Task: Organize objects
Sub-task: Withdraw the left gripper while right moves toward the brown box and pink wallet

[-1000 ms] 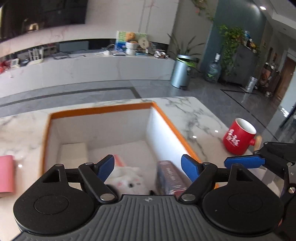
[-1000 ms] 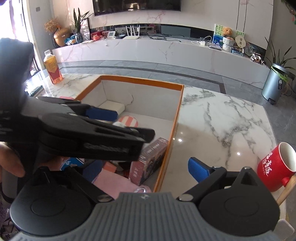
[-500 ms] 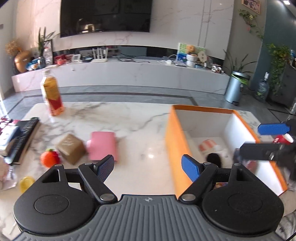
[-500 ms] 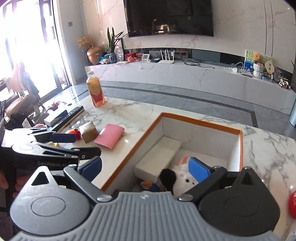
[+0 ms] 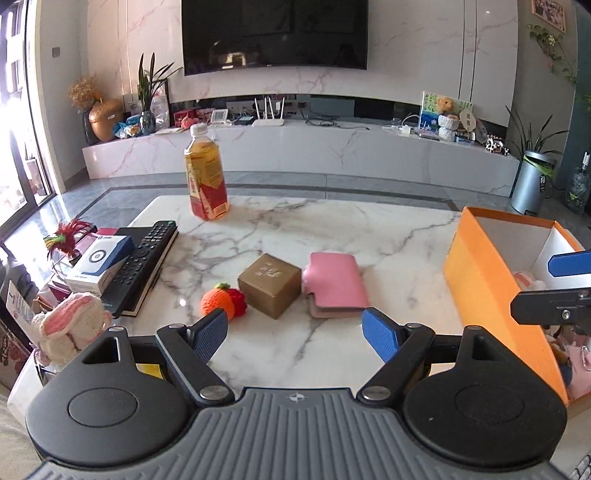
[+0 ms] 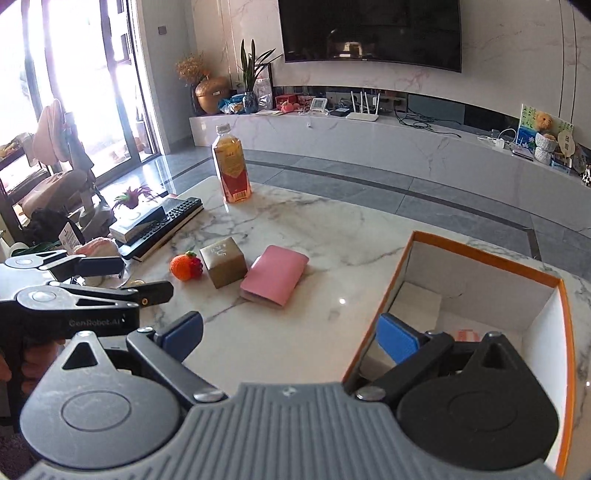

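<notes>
Marble, white with grey veins, tops the table (image 5: 280,236), which stands in a living room with a dark television (image 5: 275,33) on the wall and a long marble console (image 5: 332,151) beneath it. Near the table's middle sit a knitted orange toy (image 5: 218,304), a gold box (image 5: 269,290) and a pink wallet (image 5: 336,290), close together in a row. A drink bottle (image 5: 205,173) stands upright toward the far edge, a remote (image 5: 146,254) lies on a book by the left edge, and an orange box (image 5: 491,280) with a white interior sits at the right edge. Left gripper (image 5: 295,332) hovers empty over the table with fingers spread; right gripper (image 6: 291,332), also spread and empty, straddles the orange box's near wall.
</notes>
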The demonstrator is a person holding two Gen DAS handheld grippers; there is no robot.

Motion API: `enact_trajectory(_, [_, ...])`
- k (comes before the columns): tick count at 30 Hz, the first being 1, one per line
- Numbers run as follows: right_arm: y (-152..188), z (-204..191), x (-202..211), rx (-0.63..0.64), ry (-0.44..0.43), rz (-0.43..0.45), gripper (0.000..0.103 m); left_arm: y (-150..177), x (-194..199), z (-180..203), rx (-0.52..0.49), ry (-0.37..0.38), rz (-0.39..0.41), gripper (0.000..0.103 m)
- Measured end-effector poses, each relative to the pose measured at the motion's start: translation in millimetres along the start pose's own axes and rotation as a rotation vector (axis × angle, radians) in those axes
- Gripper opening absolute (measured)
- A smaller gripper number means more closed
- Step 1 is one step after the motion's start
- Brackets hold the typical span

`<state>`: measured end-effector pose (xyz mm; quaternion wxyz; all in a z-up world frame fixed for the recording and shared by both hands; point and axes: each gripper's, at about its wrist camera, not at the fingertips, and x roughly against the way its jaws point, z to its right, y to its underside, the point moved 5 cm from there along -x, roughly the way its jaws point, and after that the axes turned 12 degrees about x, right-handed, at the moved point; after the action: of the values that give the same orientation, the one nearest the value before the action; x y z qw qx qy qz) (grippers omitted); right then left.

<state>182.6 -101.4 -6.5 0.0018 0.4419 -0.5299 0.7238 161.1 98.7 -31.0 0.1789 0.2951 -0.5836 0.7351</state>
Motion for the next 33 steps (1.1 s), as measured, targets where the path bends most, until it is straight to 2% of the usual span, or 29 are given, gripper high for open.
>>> enact_trajectory(6, [-21.2, -12.5, -60.8, -0.092, -0.03, -0.087, 0.1, 0.0, -14.6, -54.6, 0.136, -0.043, -0.11, 0.095])
enact_trajectory(11, [-52.0, -21.6, -115.8, -0.197, -0.043, -0.135, 0.1, -1.8, -17.3, -83.2, 0.245, -0.066, -0.131, 0.095])
enact_trajectory(16, [-79.3, -54.4, -174.5, -0.09, -0.093, -0.196, 0.1, 3.2, -26.2, -111.5, 0.321, -0.112, -0.197, 0.095])
enact_trajectory(22, [-85.7, -80.2, -244.5, 0.091, -0.065, -0.266, 0.1, 2.4, -24.1, -138.0, 0.404, -0.078, -0.217, 0.095])
enact_trajectory(25, [-85.5, -81.1, -269.1, 0.11, -0.06, -0.297, 0.097, 4.3, -26.3, -150.0, 0.442, -0.072, -0.233, 0.095])
enact_trajectory(29, [-82.9, -85.1, -287.7, 0.109, -0.077, -0.333, 0.083, 5.5, -31.5, -165.5, 0.501, -0.071, -0.249, 0.095])
enact_trajectory(33, [-81.2, -91.6, -293.2, 0.146, -0.083, -0.322, 0.072, 7.5, -37.6, -166.2, 0.504, -0.065, -0.271, 0.095])
